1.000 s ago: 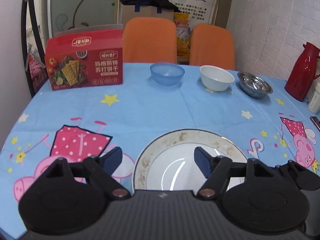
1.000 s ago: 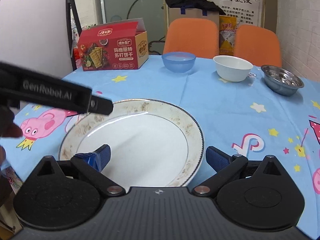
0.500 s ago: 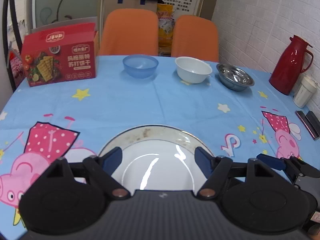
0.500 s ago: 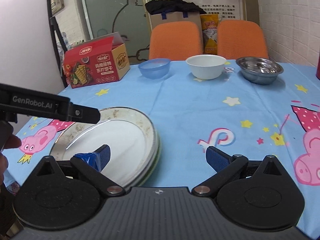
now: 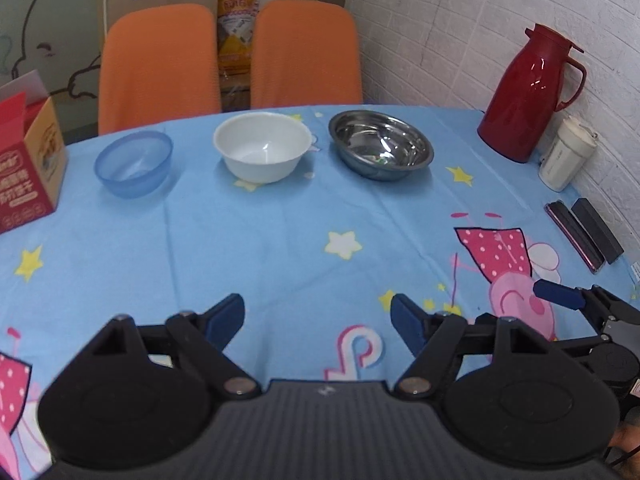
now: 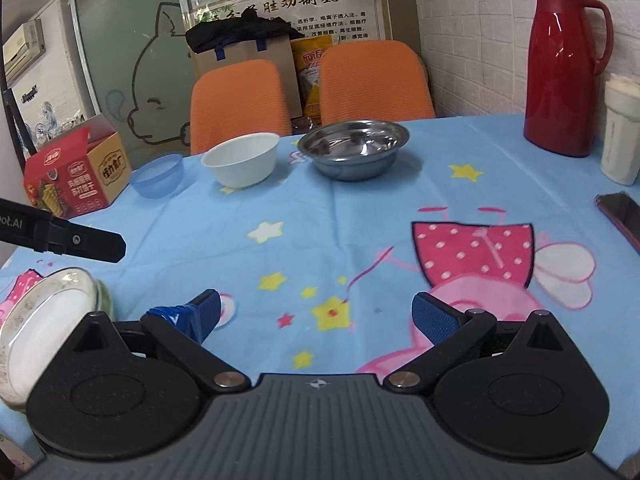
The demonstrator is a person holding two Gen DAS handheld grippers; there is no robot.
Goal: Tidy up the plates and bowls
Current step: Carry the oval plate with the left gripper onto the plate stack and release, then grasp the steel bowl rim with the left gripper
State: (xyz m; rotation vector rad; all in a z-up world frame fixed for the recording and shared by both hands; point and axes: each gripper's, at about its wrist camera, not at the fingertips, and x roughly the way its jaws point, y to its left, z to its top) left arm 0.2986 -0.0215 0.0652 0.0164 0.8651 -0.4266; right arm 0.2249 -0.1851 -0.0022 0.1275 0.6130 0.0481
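Observation:
A blue plastic bowl (image 5: 134, 164), a white bowl (image 5: 262, 146) and a steel bowl (image 5: 380, 150) stand in a row at the table's far side. They also show in the right wrist view: blue bowl (image 6: 158, 176), white bowl (image 6: 242, 158), steel bowl (image 6: 354, 148). A white plate with a brown speckled rim (image 6: 44, 316) lies at the near left, on top of another plate. My left gripper (image 5: 318, 316) is open and empty above the cloth. My right gripper (image 6: 316, 314) is open and empty, right of the plate.
A red cracker box (image 5: 28, 172) stands at the far left. A red thermos (image 5: 528, 92), a white cup (image 5: 566, 156) and two phones (image 5: 584, 228) are along the right edge by the brick wall. Two orange chairs (image 5: 160, 64) stand behind the table.
Both grippers have swung right, away from the plate. The plate has left the left wrist view and slid to the far left of the right wrist view. Both grippers stay open.

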